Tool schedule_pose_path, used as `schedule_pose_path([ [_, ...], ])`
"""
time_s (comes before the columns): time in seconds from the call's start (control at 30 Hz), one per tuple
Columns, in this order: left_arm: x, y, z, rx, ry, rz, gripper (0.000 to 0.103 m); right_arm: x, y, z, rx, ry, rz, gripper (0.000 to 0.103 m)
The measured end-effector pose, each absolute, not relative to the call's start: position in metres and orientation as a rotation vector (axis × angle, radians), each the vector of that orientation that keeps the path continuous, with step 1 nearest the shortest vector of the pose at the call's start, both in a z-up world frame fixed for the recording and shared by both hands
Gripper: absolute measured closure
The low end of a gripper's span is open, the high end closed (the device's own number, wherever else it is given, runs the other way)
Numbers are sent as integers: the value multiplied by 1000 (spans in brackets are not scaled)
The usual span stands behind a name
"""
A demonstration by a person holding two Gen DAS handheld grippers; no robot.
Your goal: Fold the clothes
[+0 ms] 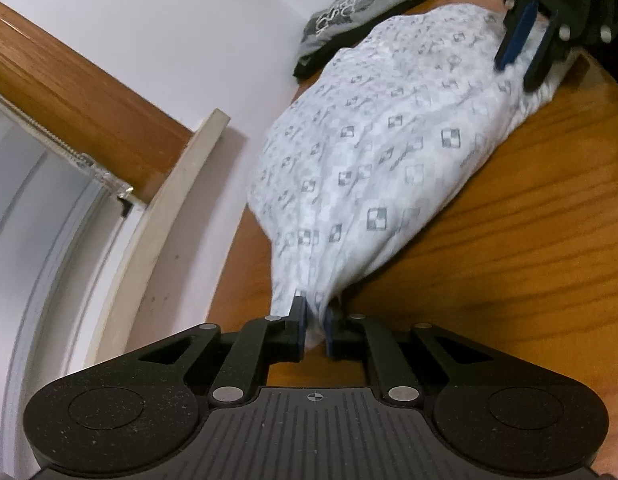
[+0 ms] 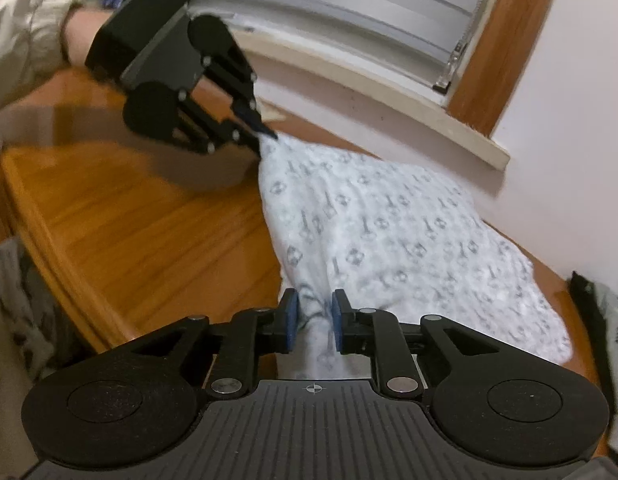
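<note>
Wooden table (image 1: 529, 220) is carrying the work, sitting beside a white wall and a window sill (image 2: 389, 92). Across it a white patterned garment (image 1: 389, 148) is lying stretched between the two grippers. The left gripper (image 1: 315, 328) is pinching one bunched end, its blue pads nearly closed on the fabric. The right gripper (image 2: 313, 320) is clamping the opposite end, cloth running down between its narrowed fingers. A grey printed garment (image 1: 349, 12) is lying heaped on the table just beyond the white one. A beige sleeve (image 2: 21, 32) is showing behind the left gripper.
</note>
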State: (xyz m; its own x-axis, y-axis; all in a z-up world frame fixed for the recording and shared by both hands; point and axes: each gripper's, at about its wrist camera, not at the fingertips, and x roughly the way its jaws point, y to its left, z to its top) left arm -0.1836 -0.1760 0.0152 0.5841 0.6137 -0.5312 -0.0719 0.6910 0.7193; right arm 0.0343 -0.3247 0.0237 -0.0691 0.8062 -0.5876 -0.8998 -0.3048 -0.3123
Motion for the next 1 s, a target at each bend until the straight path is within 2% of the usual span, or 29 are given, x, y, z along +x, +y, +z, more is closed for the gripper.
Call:
schedule_pose_path([
  [0.13, -192, -178, 9, 722, 900, 499, 99, 45, -337, 26, -864, 162, 1675, 85],
  [0.33, -212, -172, 26, 647, 887, 559, 99, 57, -357, 28, -837, 182, 1648, 85],
  [0.53, -194, -169, 62, 479, 772, 557, 95, 57, -357, 30, -778, 210, 1664, 74],
  [0.67, -165, -163, 82, 361, 706, 504, 95, 52, -353, 28, -748, 226, 1692, 62],
  [0.73, -146, -159, 86, 304, 688, 460, 95, 53, -351, 22, -781, 209, 1678, 65],
  [0.8, -127, -148, 87, 256, 674, 422, 95, 60, -350, 21, -805, 220, 1655, 82],
  [1.0, -82, -132, 75, 184, 670, 359, 95, 97, -368, 19, -847, 210, 1496, 87],
])
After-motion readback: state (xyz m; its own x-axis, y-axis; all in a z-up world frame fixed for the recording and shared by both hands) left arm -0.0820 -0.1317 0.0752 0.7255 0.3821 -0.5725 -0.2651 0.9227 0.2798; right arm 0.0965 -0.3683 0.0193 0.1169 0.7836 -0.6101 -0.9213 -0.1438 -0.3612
